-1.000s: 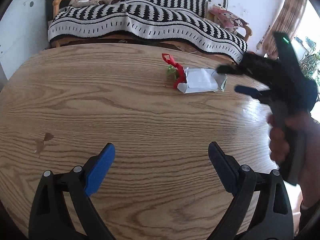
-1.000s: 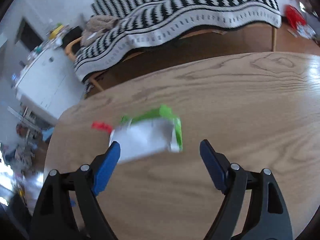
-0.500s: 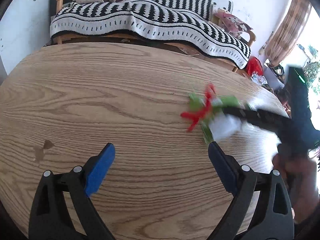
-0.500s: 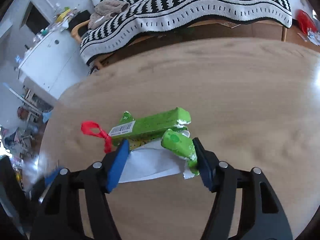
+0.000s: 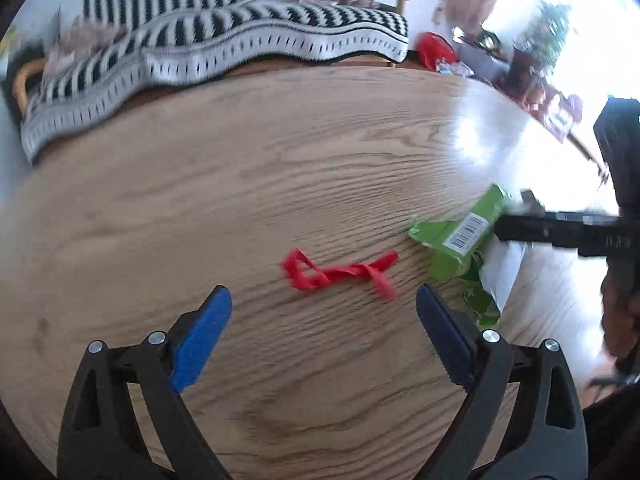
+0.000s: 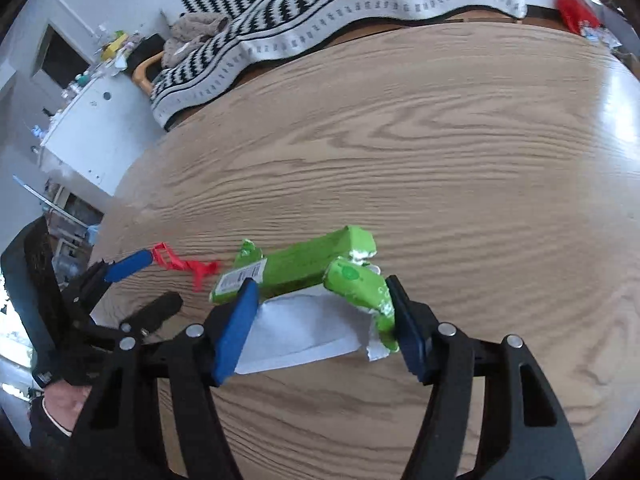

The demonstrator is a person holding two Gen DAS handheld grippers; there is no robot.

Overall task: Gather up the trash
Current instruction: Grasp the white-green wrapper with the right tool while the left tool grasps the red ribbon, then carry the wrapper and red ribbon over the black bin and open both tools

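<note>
My right gripper [image 6: 320, 312] pinches the green wrapper [image 6: 304, 268] (white paper with it) above the wooden table [image 6: 440, 168]. My left gripper [image 5: 324, 312] stands spread just short of the red ribbon [image 5: 340, 274], seemingly lying on that table.

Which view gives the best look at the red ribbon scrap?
The left wrist view: the red ribbon scrap lies whole on the wooden table, ahead of the open left gripper. In the right wrist view it is small, at the left edge, beside the green wrapper that the right gripper holds.
</note>
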